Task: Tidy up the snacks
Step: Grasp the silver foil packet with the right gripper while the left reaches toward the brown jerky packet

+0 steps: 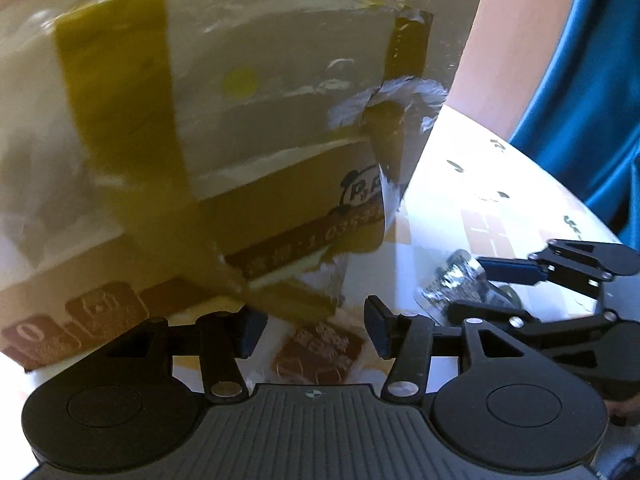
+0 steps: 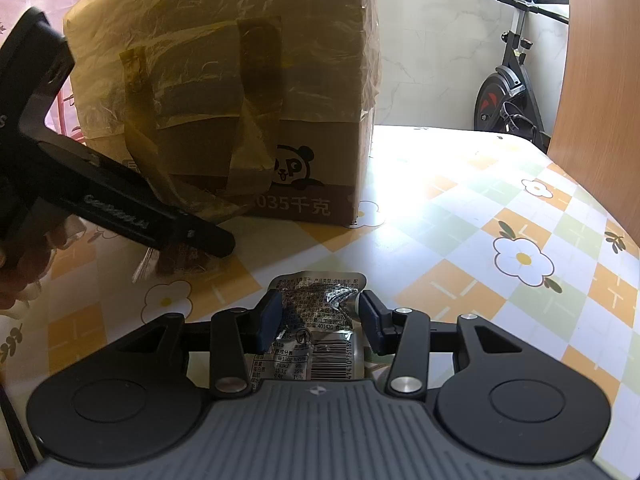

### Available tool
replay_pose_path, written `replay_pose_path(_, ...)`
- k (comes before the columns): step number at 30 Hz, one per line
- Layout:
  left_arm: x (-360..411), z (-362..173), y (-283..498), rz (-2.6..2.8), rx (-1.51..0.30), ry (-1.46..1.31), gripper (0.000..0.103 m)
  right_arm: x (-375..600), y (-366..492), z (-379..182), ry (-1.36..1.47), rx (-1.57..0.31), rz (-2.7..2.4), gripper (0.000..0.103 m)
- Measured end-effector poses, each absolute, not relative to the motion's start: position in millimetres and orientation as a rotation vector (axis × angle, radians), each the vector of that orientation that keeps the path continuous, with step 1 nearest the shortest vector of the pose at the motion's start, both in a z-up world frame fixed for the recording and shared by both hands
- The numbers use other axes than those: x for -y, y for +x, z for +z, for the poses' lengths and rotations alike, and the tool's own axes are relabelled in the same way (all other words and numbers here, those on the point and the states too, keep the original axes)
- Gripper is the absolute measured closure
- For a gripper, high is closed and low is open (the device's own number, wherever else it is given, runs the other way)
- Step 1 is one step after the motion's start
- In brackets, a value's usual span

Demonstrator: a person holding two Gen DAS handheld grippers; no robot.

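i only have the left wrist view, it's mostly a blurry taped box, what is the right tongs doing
Observer: The right tongs straddle a silver snack packet lying flat on the floral tablecloth; the pads flank its crinkled top and the jaws are not closed.
Operator: where's that packet relative to the box
Observer: It lies apart from the cardboard box, with bare tablecloth between them; the box stands upright on the table.
Operator: anything near my left tongs i can't see
Observer: The right view shows the left tongs' black arm angled down toward the box's base, with a small brown packet on the table just below its tip.
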State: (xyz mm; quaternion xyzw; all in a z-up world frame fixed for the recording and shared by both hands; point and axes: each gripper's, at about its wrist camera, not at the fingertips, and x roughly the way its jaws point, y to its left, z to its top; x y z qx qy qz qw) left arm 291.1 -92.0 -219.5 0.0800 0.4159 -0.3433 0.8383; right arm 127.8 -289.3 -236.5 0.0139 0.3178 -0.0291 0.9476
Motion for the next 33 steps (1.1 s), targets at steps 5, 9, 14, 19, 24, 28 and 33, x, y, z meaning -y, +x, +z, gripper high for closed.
replay_pose_path(5,77,-225,279,-0.747,-0.902,0.126,0.047,289,128,-236,0.023,-0.648,-0.058,0.055)
replay_pose_path(9,65,-223,267,-0.725,-0.881,0.186,0.047,289,128,-236,0.021,-0.649,-0.058,0.055)
replay_pose_path(14,73,-218,276,-0.683,-0.849,0.174,0.047,288,128,-236,0.018,-0.649,-0.058,0.055)
replay_pose_path(19,71,-219,275,-0.7,-0.873,0.168,0.047,289,128,-236,0.019,-0.649,-0.057,0.055)
replay_pose_path(24,73,-222,251,-0.701,-0.842,0.243,0.047,289,128,-236,0.018,-0.649,-0.057,0.055)
replay_pose_path(28,82,-226,237,-0.667,-0.802,0.302,0.046,287,128,-236,0.009,-0.651,-0.057,0.054)
replay_pose_path(33,85,-230,229,-0.638,-0.778,0.292,0.052,286,129,-236,0.006,-0.653,-0.058,0.054)
